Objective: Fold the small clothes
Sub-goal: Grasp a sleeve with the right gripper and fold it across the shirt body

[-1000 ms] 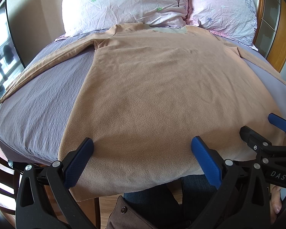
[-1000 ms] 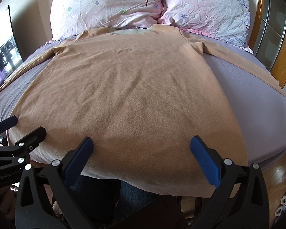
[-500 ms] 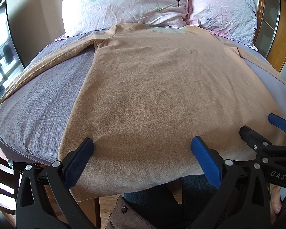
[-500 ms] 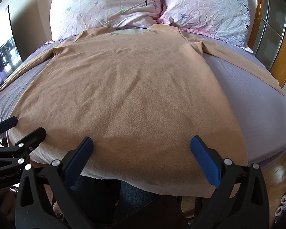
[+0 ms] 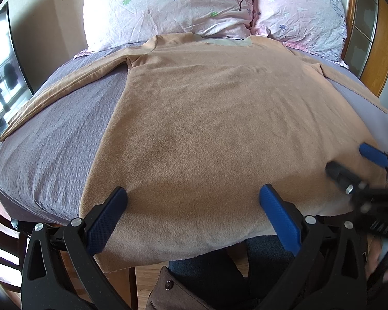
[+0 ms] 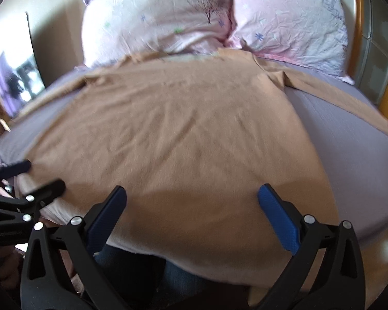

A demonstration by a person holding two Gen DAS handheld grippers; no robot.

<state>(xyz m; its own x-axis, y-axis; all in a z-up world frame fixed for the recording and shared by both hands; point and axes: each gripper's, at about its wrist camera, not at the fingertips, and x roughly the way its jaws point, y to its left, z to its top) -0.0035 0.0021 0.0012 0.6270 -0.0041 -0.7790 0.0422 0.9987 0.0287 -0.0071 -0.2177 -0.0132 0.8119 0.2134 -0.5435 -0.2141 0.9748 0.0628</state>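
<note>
A tan long-sleeved shirt (image 5: 219, 129) is spread flat on the bed (image 5: 51, 155), collar toward the pillows (image 5: 168, 7), hem draped over the near edge (ready for folding). Left tool (image 5: 192, 209) and right tool (image 6: 191, 208) are held wide open over the hem, nothing gripped.

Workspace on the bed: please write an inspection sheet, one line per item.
Surface: bed with purple sheet.
Job's things: tan long-sleeved top, spread flat, sleeves out to both sides, hem hanging over the near edge.
Clutter: nothing seen on the sheet.
Grippers: left gripper open over the hem, holding nothing; right gripper open, holding nothing, its view blurred.
Cables: nothing seen.
Surroundings: two floral pillows at the head, wooden headboard frame, dark screen at left.
</note>
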